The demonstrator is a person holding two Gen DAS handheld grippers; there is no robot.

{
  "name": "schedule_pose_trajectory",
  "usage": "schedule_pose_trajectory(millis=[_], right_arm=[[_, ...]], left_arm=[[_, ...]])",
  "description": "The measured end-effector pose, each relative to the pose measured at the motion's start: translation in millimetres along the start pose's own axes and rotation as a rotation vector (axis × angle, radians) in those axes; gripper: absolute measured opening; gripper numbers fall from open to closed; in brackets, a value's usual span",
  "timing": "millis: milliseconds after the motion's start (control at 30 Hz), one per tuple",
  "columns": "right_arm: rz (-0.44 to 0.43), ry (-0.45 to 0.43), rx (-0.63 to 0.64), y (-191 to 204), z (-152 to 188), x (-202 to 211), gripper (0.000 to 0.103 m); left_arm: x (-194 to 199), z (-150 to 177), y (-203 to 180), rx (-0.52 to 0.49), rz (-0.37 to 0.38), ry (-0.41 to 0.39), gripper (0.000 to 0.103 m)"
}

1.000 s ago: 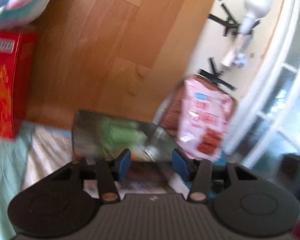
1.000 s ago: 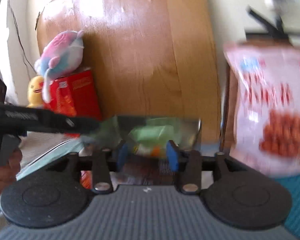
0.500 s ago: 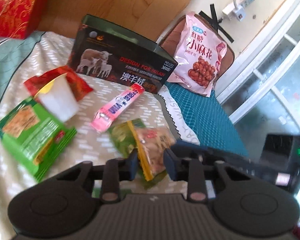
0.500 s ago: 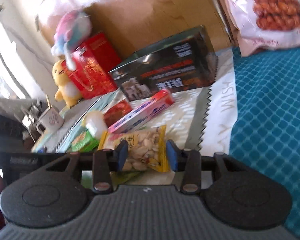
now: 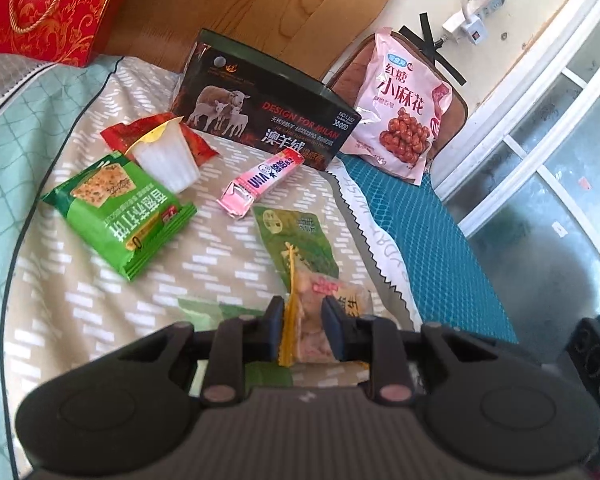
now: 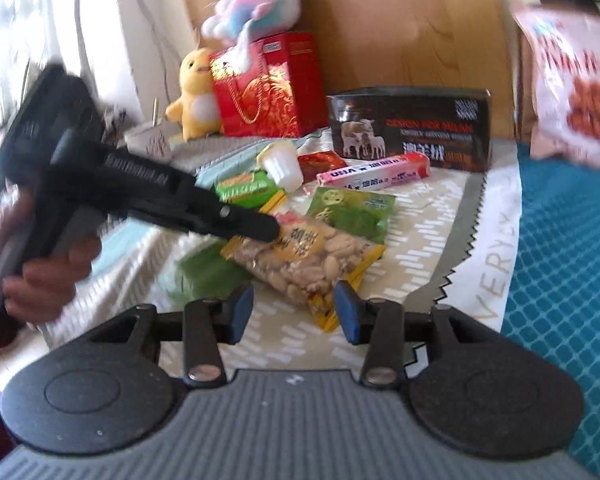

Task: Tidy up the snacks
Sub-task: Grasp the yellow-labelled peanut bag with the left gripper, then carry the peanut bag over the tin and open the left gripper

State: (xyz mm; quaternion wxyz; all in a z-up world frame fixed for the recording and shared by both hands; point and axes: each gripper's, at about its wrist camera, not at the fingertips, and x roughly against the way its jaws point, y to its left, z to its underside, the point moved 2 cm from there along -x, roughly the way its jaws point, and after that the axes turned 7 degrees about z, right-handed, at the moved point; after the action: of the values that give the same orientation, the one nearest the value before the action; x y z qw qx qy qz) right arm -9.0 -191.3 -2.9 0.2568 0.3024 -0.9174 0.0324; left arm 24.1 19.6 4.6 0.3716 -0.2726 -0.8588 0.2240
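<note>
My left gripper (image 5: 302,330) is shut on a yellow-edged bag of peanuts (image 5: 315,320), (image 6: 304,256) and holds it on edge just above the patterned cloth (image 5: 100,300). It shows from the side in the right wrist view (image 6: 260,226). My right gripper (image 6: 294,310) is open and empty, just in front of the peanut bag. Other snacks lie on the cloth: a green cracker pack (image 5: 116,210), a white jelly cup (image 5: 166,152), a red packet (image 5: 140,132), a pink candy stick (image 5: 260,178) and a green packet (image 5: 296,236).
A dark box with sheep on it (image 5: 268,120) stands at the back. A pink snack bag (image 5: 400,104) leans on a brown cushion. A red gift bag (image 5: 48,8) and plush toys (image 6: 196,92) stand at the left. A teal mat (image 5: 432,248) lies on the right.
Both grippers came down from facing the headboard to the snacks. My left gripper closed on the peanut bag and lifted it on edge. My right gripper drew back, open.
</note>
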Motion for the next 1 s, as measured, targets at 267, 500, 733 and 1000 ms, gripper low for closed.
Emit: schedule_pose_trajectory(millis=[267,500,733,1000], right_arm=[[0.072,0.011,0.084,-9.1,1.9,-18.2,0.055],[0.076,-0.066,0.06,-7.2,-9.1,-3.5,0.03],[0.135,-0.228,0.058,-25.8,-60.3,-9.3,0.029],[0.156,-0.249,0.021,-71.4,-133.7,-75.0,0.03]], left_arm=[[-2.3,1.0,-1.0,-0.029,-0.002,0.002,0.021],[15.2,-9.7,-16.8,-0.094,0.064,-0.031,0.018],[13.7,-71.1,-38.1,-0.197,0.048,-0.123,0.019],[-33.4,-164.4,-21.9,-0.196,-0.021,-0.198,0.019]])
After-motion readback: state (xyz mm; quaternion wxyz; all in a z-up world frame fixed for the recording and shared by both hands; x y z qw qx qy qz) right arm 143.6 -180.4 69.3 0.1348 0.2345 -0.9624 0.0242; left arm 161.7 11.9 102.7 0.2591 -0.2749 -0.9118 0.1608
